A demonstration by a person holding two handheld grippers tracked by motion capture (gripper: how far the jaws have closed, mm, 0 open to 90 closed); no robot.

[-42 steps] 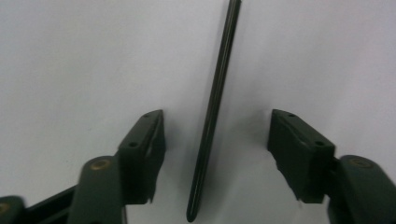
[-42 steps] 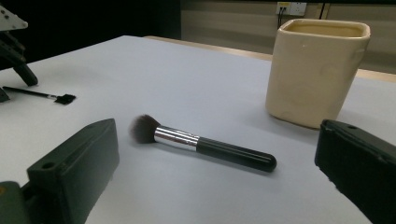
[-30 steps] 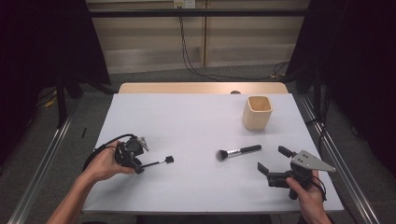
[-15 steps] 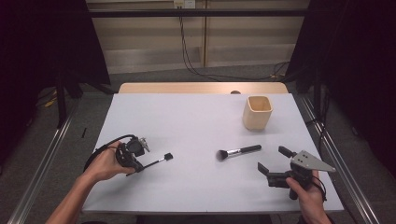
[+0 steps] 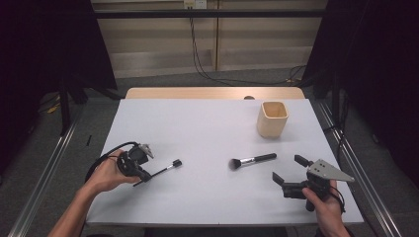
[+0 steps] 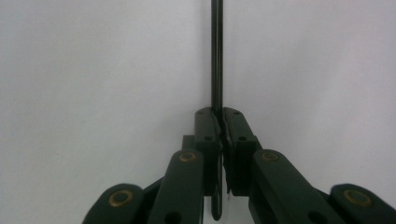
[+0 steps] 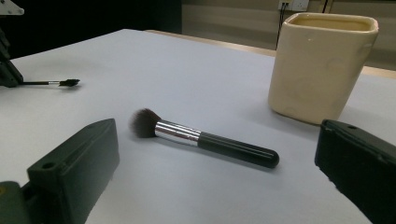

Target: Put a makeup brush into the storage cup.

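My left gripper [image 5: 144, 176] is at the table's front left, shut on the thin black handle of a small brush [image 5: 168, 167]. The brush's dark head points right, toward the table's middle. In the left gripper view the pads [image 6: 207, 126] pinch the thin handle [image 6: 216, 56], which runs straight ahead over the white surface. A larger makeup brush [image 5: 253, 160] with a silver ferrule lies loose at centre right. My right gripper [image 5: 288, 169] stands open just in front of it, with the brush [image 7: 201, 137] lying beyond its jaws. A cream cup [image 5: 272, 118] stands upright behind.
The white table top [image 5: 197, 128] has a wooden strip along its far edge. In the right gripper view the cup [image 7: 322, 65] rises behind the large brush, and the small brush [image 7: 51, 83] and the left gripper [image 7: 7, 70] sit far off at the left.
The small brush's head has shifted a little away from the front edge, with the left gripper holding its handle. The right hand and the large brush have stayed put.
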